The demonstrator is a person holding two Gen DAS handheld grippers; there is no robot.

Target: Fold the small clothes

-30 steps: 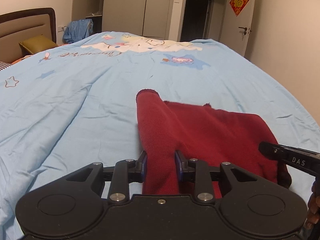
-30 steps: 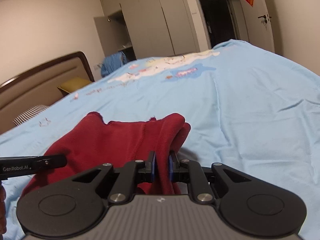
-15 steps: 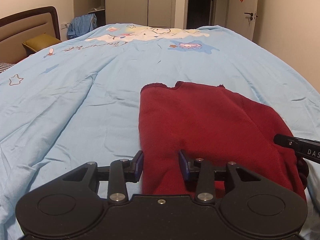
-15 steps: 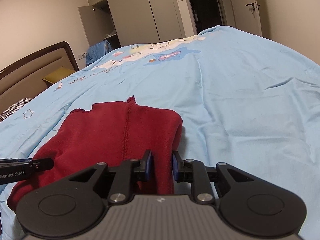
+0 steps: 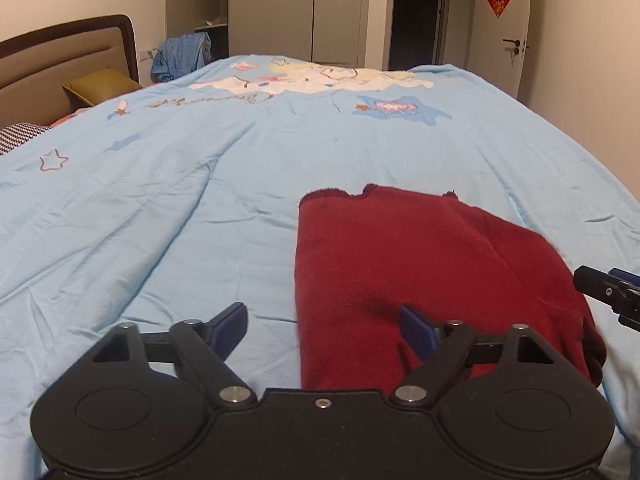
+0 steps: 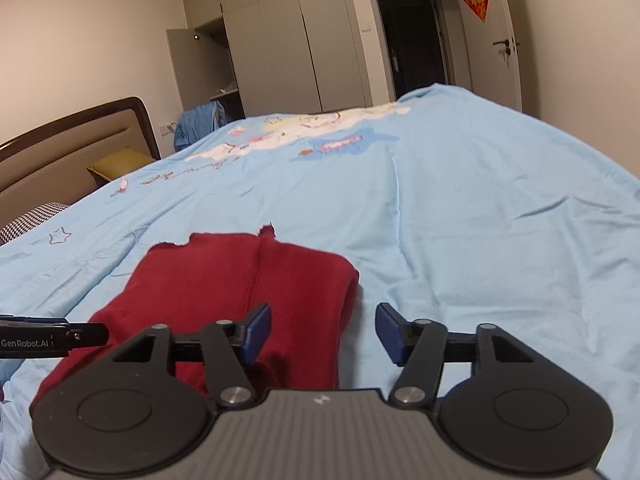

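Note:
A dark red knit garment lies folded flat on the light blue bedspread. My left gripper is open over its near left edge, holding nothing. The garment also shows in the right wrist view. My right gripper is open over its near right edge, holding nothing. The right gripper's tip shows at the right edge of the left wrist view. The left gripper's tip shows at the left edge of the right wrist view.
The bedspread carries cartoon prints at the far end. A brown headboard, an olive pillow and a checked cushion are at the left. Wardrobes, a dark doorway and a white door stand behind.
Both grippers have opened and let go of the red garment. It was held raised a second ago and now lies flat on the bed. Both grippers have pulled back slightly.

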